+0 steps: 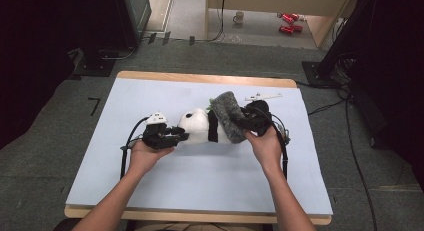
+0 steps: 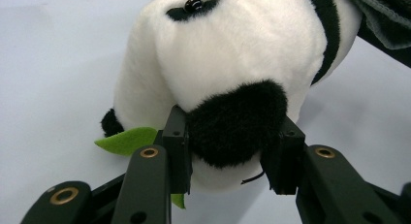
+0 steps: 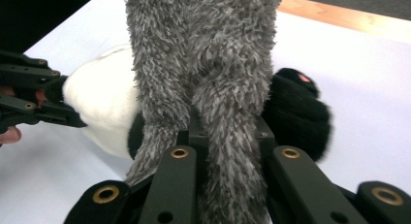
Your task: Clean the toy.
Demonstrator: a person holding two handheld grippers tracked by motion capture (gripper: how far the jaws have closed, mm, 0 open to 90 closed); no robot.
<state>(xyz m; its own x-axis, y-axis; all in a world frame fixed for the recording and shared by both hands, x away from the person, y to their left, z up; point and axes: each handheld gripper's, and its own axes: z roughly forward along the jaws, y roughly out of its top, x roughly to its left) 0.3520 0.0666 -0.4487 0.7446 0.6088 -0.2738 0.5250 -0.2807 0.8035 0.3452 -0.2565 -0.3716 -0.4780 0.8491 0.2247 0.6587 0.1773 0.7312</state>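
A toy panda (image 1: 200, 126) lies on its side in the middle of the pale blue counter (image 1: 150, 191); a fuzzy grey cloth (image 1: 228, 116) is draped over its back end. The work looks like pulling the cloth onto or off the panda; I cannot tell which.

The left gripper (image 1: 172, 136) has its fingers (image 2: 177, 136) squeezed on the panda's black ear (image 2: 237, 120); the ear bulges between them, so the hold looks tight; a small green leaf (image 2: 127, 140) pokes out just beside one finger. The right gripper (image 1: 248, 122) has its fingers closed on a fold of the grey cloth; in the right gripper view the cloth (image 3: 213, 64) stands up between them, and the panda's black foot (image 3: 298, 112) sits right behind it.

What could go wrong from here:
- the ear is soft and round; if the left hand pulls hard, the ear could slip out and the panda would slide along the smooth counter
- the right fingers hold only a thin bit of cloth; a quick tug could make the fluffy cloth slide free
- the cloth could snag on the black foot, so the whole panda gets dragged along
- if both hands pull apart too hard, the ear's stitches might stretch or tear
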